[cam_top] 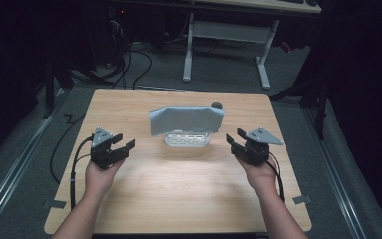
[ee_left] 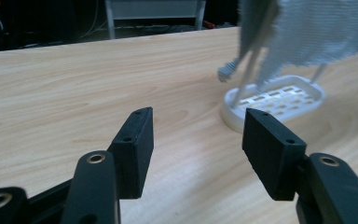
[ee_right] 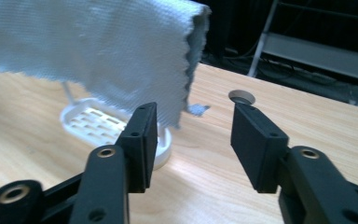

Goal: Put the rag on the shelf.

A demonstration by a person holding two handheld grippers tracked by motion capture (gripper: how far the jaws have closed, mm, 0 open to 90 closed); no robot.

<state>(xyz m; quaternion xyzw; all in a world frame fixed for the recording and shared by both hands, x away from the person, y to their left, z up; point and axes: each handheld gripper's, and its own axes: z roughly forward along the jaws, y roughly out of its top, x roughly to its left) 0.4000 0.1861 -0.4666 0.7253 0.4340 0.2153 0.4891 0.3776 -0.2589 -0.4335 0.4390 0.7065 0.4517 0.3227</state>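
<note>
A pale blue cloth point(cam_top: 186, 119) hangs draped over a thin white rack whose slotted oval base point(cam_top: 186, 140) rests on the wooden table point(cam_top: 179, 199). My left gripper point(cam_top: 123, 141) is held to the left of the rack, open, with nothing between its jaws. My right gripper point(cam_top: 235, 137) is to the right of the rack, also open and empty. In the left gripper view the open gripper point(ee_left: 198, 140) faces the base point(ee_left: 279, 100) and the cloth point(ee_left: 317, 32). In the right gripper view the open gripper point(ee_right: 193, 135) faces the cloth point(ee_right: 88, 51) and the base point(ee_right: 93, 123).
A round cable hole point(cam_top: 217, 104) sits in the table behind the rack, at its right. Beyond the table's far edge stand a white desk frame point(cam_top: 226, 35) and cables on the dark floor. Bare wood lies between the two hands.
</note>
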